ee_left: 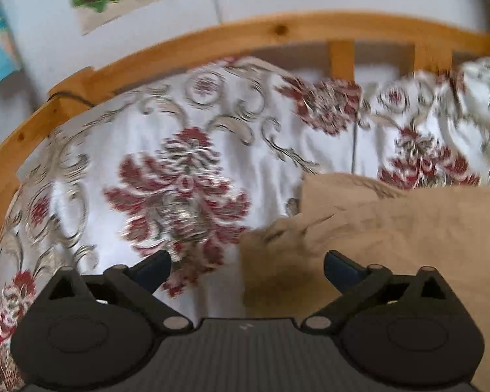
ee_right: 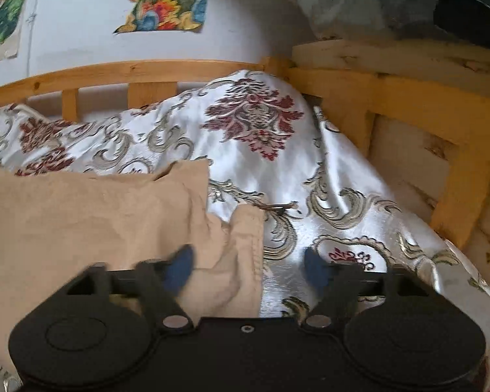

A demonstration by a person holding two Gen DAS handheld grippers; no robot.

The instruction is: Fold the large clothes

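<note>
A tan garment [ee_left: 408, 228] lies spread on a bed with a white, red-flowered cover [ee_left: 179, 170]. In the left wrist view its left edge and a rumpled corner [ee_left: 271, 245] sit between my fingers. My left gripper [ee_left: 246, 266] is open just above that corner, holding nothing. In the right wrist view the tan garment [ee_right: 81, 215] fills the left side, and its hemmed right corner [ee_right: 245, 254] lies between the fingers. My right gripper [ee_right: 248, 264] is open over that corner, its left fingertip [ee_right: 179, 269] over the cloth, its right fingertip [ee_right: 315, 269] over the bed cover.
A wooden bed rail [ee_left: 245, 37] curves behind the bed and along its right side [ee_right: 408, 104]. Colourful pictures [ee_right: 165, 0] hang on the white wall. The cover is bunched into a raised mound [ee_right: 254, 117] at the back. A dark grey object [ee_right: 457, 13] sits above the right rail.
</note>
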